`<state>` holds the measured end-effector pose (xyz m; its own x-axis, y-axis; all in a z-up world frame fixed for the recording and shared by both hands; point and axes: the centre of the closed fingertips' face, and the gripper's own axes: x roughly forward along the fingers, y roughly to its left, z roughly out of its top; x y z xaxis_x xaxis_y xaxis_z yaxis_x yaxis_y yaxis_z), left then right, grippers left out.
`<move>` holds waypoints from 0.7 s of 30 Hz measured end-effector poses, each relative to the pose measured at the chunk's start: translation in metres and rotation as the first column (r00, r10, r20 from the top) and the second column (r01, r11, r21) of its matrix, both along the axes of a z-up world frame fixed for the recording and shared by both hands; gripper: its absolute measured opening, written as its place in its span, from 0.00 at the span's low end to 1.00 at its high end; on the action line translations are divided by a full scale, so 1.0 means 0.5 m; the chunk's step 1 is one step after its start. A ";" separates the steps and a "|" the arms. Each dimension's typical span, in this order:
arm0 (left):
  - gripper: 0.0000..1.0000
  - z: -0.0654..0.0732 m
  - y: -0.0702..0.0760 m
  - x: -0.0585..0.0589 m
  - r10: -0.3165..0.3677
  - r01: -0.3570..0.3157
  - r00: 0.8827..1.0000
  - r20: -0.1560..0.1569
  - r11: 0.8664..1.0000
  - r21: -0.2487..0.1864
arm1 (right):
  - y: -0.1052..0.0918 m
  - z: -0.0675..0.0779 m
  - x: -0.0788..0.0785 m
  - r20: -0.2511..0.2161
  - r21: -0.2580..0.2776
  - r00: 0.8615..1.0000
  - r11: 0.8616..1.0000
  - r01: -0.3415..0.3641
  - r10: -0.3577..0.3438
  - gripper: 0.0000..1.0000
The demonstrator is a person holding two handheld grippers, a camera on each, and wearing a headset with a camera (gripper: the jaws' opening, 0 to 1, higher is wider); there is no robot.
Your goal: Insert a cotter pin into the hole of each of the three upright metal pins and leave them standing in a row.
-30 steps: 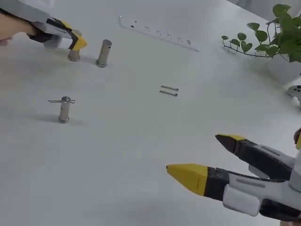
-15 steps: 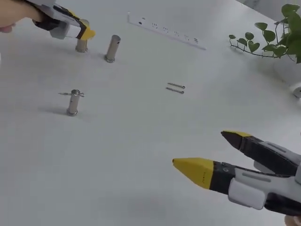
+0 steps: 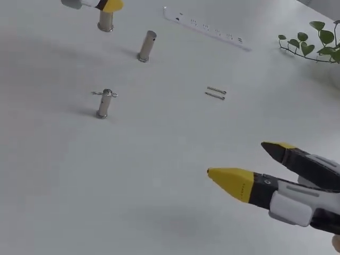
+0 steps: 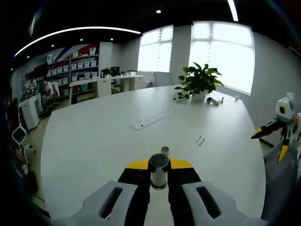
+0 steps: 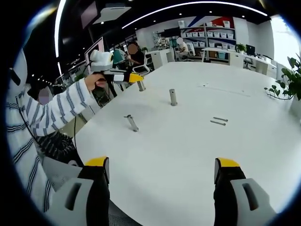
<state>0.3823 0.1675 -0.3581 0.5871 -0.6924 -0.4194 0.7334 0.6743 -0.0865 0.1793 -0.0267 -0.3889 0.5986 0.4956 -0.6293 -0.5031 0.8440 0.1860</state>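
Left gripper (image 4: 159, 164) jaws pinch one upright metal pin (image 4: 159, 176). Right gripper (image 3: 235, 158) hovers over the tabletop (image 3: 133, 170), jaws spread wide

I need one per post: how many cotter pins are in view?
3. Two cotter pins lie side by side on the table; a third sits through the nearest metal pin. The left gripper covers the farthest pin, so another could be hidden.
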 end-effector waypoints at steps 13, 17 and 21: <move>0.09 0.060 -0.012 -0.094 -0.075 0.074 0.997 0.025 0.996 0.042 | 0.005 0.004 -0.004 0.007 -0.002 1.000 1.000 -0.015 0.015 0.91; 0.09 0.072 -0.034 -0.125 -0.104 0.103 0.994 0.026 0.994 0.044 | 0.005 0.004 -0.006 0.009 -0.001 1.000 1.000 -0.016 0.016 0.91; 0.09 0.073 -0.066 -0.153 -0.138 0.137 0.990 0.012 0.990 0.021 | 0.004 -0.004 -0.011 0.001 0.003 1.000 1.000 -0.015 0.015 0.91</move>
